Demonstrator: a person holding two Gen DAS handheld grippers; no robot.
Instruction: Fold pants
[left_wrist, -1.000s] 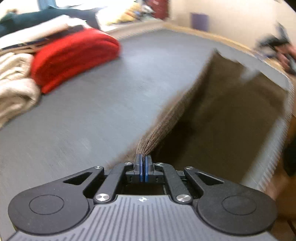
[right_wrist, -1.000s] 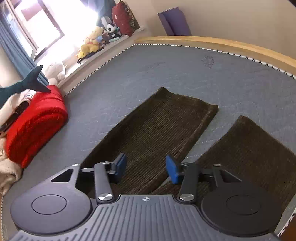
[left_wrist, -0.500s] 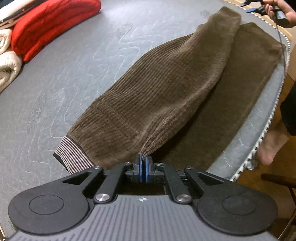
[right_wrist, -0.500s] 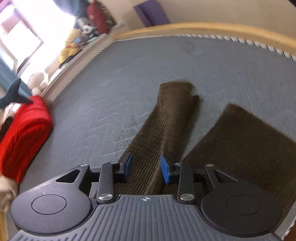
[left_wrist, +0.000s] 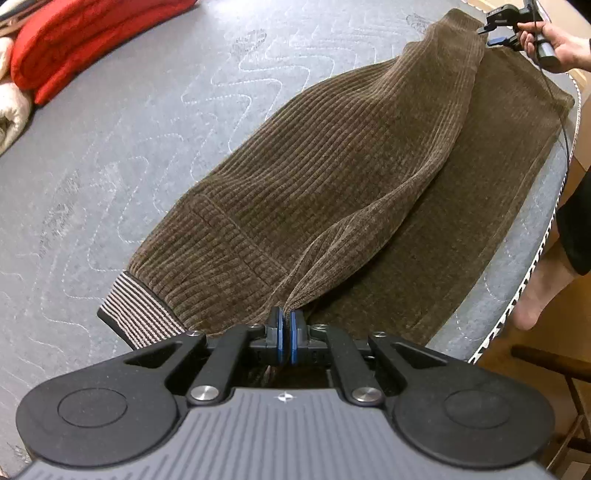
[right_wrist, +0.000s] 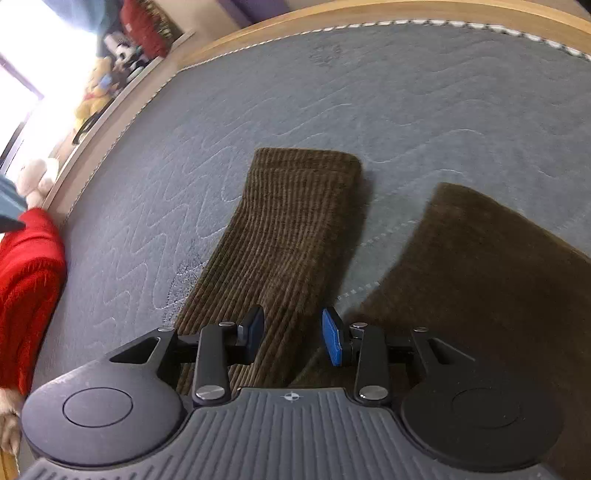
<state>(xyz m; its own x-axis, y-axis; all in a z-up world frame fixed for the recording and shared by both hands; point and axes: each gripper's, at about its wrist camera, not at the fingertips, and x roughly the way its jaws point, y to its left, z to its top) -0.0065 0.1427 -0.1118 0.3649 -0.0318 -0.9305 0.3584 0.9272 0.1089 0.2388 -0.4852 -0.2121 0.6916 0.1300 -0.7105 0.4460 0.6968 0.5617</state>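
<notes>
Your left gripper (left_wrist: 284, 325) has its jaws clamped on a pinch of the brown corduroy pants (left_wrist: 332, 177), close to the striped waistband (left_wrist: 136, 314) at 8 o'clock in the left wrist view. The pants lie on the grey quilted mattress (left_wrist: 129, 122), one leg lifted and draped partly across the other, its hem up at 1 o'clock beside your right hand (left_wrist: 554, 44).

Your right gripper (right_wrist: 291, 332) hangs over the near leg with its jaws apart, holding nothing; the far leg sits at 3 o'clock in the right wrist view, a strip of bare mattress between the two.

The risk, as I judge it, is that you carry the top leg over with only the waist end gripped. The free hem would then drag and land skewed or bunched. The lower leg also lies close to the mattress edge (left_wrist: 532, 258), so a hard pull could slide it off. The red folded blanket (left_wrist: 74, 48) at 10 o'clock sits well apart.
</notes>
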